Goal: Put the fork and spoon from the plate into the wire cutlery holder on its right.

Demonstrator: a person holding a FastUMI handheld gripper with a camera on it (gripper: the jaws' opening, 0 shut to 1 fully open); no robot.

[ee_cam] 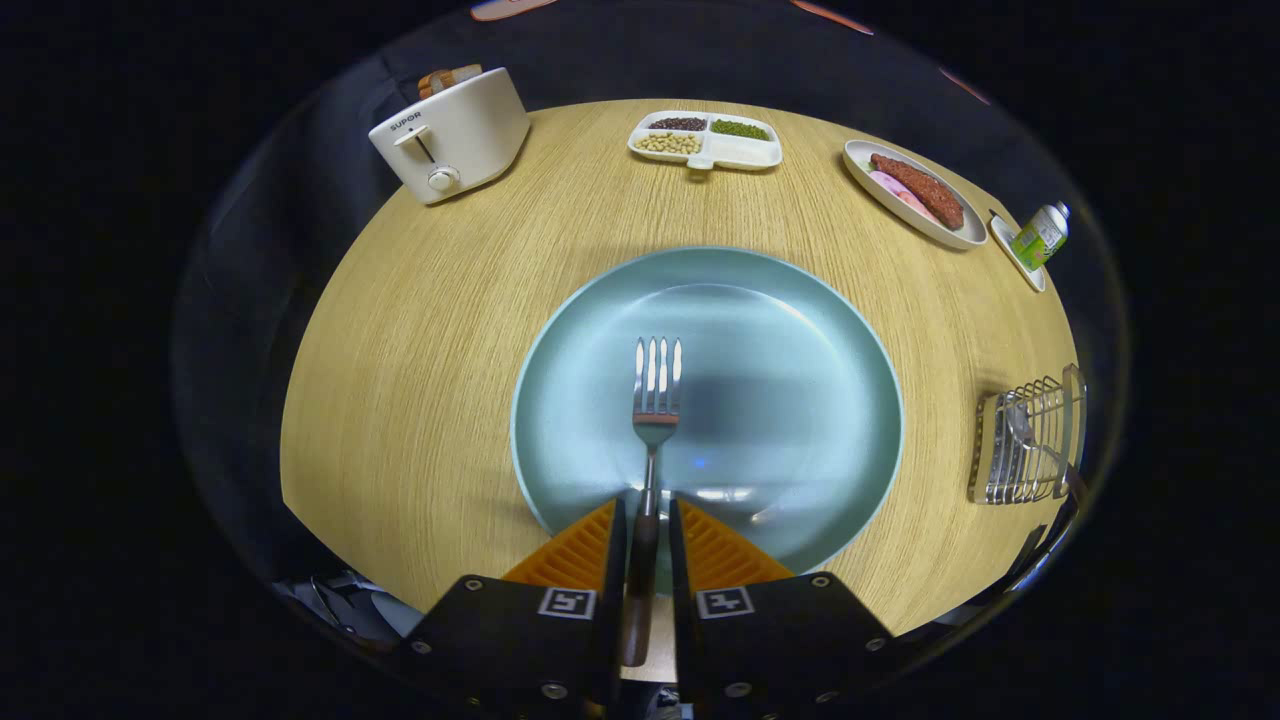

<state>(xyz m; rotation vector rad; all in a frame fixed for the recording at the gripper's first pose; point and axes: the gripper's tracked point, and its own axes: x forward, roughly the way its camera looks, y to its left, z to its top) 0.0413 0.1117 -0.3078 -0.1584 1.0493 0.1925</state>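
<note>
1. The gripper (647, 520) has its orange fingers (578, 548) drawn close on either side of the fork (652, 430), pinching its dark brown handle.
2. The fork's long axis runs straight ahead from the fingers, its silver tines pointing away over the pale blue plate (800, 420).
3. The wire cutlery holder (1030, 440) stands on the wooden table (420, 380), right of the fingers and beside the plate.

A pale wood-grain counter (450, 330) stood against the booth's black cloth wall (300, 200). Beside the wall, a white toaster (450, 135) sat at the counter's far edge under soft light.
</note>
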